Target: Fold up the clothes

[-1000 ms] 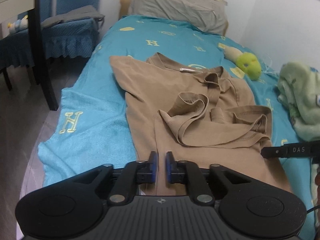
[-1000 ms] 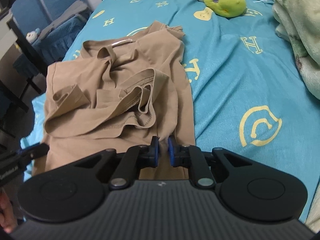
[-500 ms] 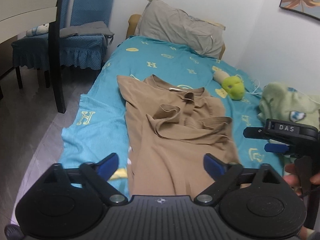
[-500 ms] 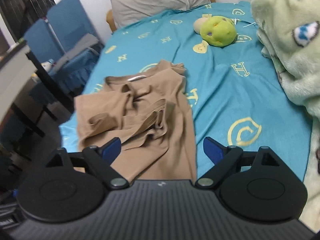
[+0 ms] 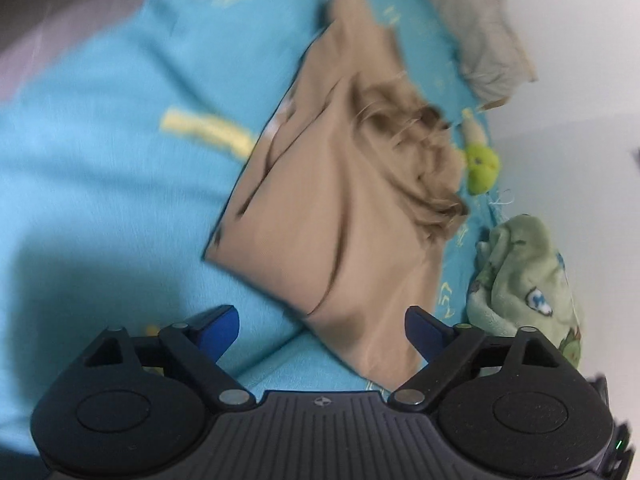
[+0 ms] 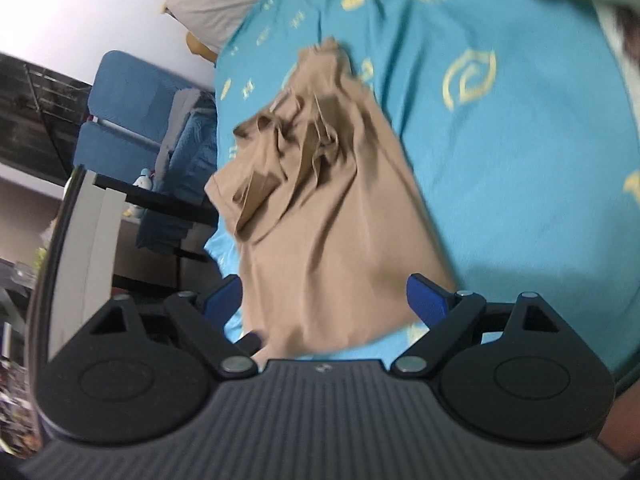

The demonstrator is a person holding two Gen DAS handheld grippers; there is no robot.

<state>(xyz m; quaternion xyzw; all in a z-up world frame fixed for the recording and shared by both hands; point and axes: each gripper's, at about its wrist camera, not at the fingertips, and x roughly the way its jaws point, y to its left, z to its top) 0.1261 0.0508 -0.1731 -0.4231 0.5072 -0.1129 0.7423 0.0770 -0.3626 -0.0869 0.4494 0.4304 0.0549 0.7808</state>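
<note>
Across mid-frame lies the shirt (image 5: 340,208) on the bed (image 5: 100,184). Left gripper (image 5: 322,330) and right gripper (image 6: 324,300) gape wide, having just opened, holding nothing.

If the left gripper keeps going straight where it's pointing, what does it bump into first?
Most likely the crumpled tan cotton shirt lying on the turquoise bedsheet. The left gripper, jaws wide open, points down at its near hem, though blur makes depth uncertain.
</note>
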